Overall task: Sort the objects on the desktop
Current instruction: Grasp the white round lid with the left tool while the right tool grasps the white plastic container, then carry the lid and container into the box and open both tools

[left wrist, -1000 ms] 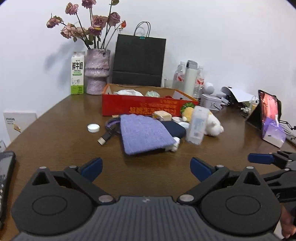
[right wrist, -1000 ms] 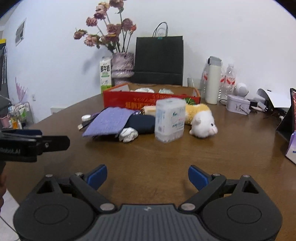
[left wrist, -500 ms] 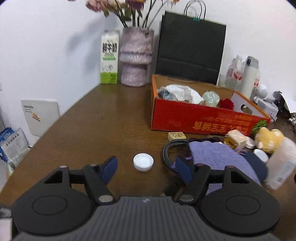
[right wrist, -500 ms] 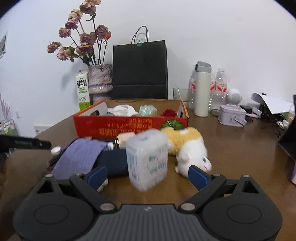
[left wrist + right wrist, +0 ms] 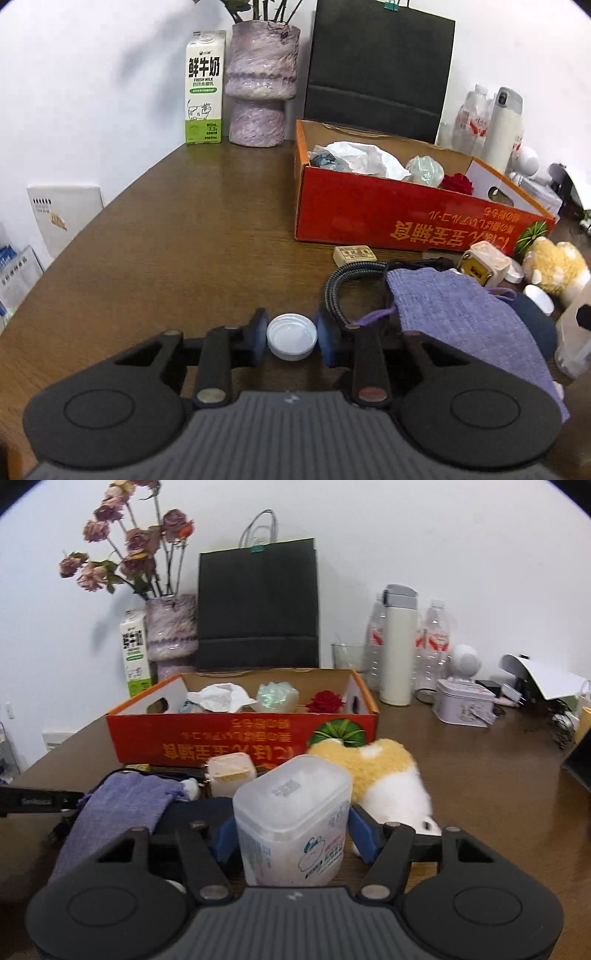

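Left fingers [image 5: 291,334] closing round cap [image 5: 291,336], near touching; could pop out sideways. Right fingers [image 5: 293,834] closing, straddling tub [image 5: 291,830]; could tip, shove plush [image 5: 388,782].

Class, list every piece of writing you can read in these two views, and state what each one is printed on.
"鲜牛奶" and "FRESH MILK": on the milk carton.
Yellow characters on the red cardboard box: upside down, not reliably readable.
Label on the translucent plastic container: too blurred.
Small tan block: print too small.

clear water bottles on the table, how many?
2. Left bottle and right bottle flank the white thermos near the wall. More may hide behind it.
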Tool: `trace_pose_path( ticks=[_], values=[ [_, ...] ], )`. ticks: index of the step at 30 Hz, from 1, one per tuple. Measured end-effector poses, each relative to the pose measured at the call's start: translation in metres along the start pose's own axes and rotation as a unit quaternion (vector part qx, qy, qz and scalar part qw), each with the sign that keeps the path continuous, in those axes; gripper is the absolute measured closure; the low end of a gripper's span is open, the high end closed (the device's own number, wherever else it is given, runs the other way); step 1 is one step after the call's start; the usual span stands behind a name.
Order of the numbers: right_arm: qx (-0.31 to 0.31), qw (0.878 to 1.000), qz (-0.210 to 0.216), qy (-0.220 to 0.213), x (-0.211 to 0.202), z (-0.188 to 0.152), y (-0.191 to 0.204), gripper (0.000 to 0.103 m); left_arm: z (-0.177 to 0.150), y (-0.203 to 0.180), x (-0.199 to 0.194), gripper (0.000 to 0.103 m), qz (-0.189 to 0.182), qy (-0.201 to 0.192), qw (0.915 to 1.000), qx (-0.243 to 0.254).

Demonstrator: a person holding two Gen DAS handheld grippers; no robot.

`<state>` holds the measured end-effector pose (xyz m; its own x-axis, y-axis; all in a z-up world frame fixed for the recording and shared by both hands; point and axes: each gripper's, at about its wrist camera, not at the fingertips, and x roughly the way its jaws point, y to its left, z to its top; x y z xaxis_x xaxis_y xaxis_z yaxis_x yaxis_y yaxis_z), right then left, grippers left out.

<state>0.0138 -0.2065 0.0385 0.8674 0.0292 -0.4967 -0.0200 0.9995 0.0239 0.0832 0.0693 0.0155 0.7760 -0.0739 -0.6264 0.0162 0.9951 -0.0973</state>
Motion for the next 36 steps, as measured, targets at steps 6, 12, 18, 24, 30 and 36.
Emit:
trace_pose_path(
  ticks=[6, 12, 18, 24, 30, 36],
  values=[
    [0.005, 1.000, -0.013, -0.026, -0.056, -0.004, -0.018, 0.042, 0.000, -0.004, -0.063, 0.074, -0.004, -0.054, 0.9985, -0.006],
    [0.022, 0.999, -0.025, -0.036, -0.108, -0.023, -0.028, 0.042, -0.019, -0.034, -0.119, 0.074, -0.054, -0.056, 0.9966, 0.027],
    [0.007, 0.999, -0.002, -0.054, -0.143, -0.030, -0.024, 0.041, -0.025, -0.062, -0.151, 0.074, -0.068, -0.071, 0.9945, 0.037],
    [0.009, 0.998, 0.005, -0.067, -0.156, -0.033, -0.033, 0.041, -0.024, -0.081, -0.150, 0.074, -0.069, -0.069, 0.9935, 0.059],
    [0.014, 0.997, 0.013, -0.074, -0.150, -0.024, -0.043, 0.041, -0.018, -0.084, -0.141, 0.074, -0.083, -0.068, 0.9929, 0.052],
    [0.018, 0.994, 0.063, -0.092, -0.126, 0.027, -0.063, 0.041, 0.025, -0.082, -0.132, 0.074, -0.099, -0.084, 0.9906, 0.044]
  ],
)
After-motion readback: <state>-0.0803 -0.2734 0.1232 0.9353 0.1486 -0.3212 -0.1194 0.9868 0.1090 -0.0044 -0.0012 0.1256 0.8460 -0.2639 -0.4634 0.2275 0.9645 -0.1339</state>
